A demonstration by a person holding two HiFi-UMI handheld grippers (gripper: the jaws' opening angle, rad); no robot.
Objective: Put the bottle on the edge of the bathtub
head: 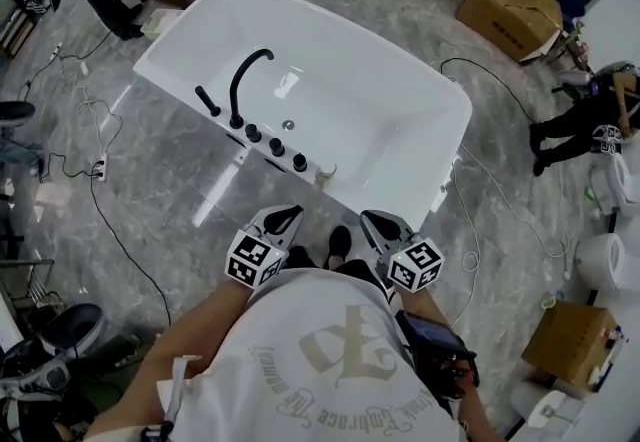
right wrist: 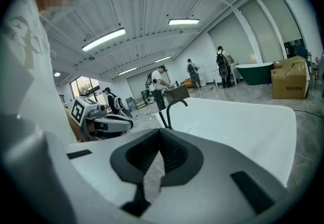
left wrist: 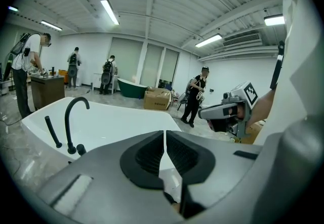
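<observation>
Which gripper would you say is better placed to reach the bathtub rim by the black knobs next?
Left, probably: the left gripper sits just before the black knobs on the bathtub rim; the right gripper is further aside. Both shut.

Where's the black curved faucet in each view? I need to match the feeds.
Head view: faucet, left of centre, upper half, on the bathtub's near rim.
Left gripper view: faucet, left side, mid-height.
Right gripper view: faucet, centre, mid-height.
Shared landmark: the white bathtub.
</observation>
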